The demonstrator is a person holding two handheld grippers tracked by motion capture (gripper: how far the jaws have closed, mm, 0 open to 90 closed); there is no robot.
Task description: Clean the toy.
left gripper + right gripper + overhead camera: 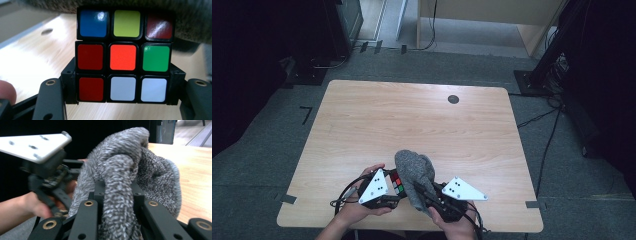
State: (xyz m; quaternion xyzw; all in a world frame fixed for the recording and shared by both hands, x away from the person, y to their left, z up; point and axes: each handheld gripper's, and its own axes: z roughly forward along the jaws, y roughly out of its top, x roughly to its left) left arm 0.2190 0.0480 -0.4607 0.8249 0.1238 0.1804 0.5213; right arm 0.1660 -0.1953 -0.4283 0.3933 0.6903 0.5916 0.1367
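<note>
A scrambled puzzle cube (pixel 122 56) with blue, yellow, red, orange, green and white stickers sits between the jaws of my left gripper (pixel 122 87), which is shut on its bottom layer. From above, the cube (pixel 396 184) peeks out beside the left gripper (pixel 384 192) near the table's front edge. A grey knitted cloth (pixel 414 175) drapes over the cube's far side. My right gripper (pixel 432 197) is shut on a bunched fold of that grey cloth (pixel 120 195), which stands up between its jaws.
The wooden table (pixel 412 120) stretches away behind the hands, with a small dark round insert (pixel 453 99) near its far edge. Grey carpet, cables and dark stands surround it. The left gripper's grey plate (pixel 32 146) is close to the right gripper.
</note>
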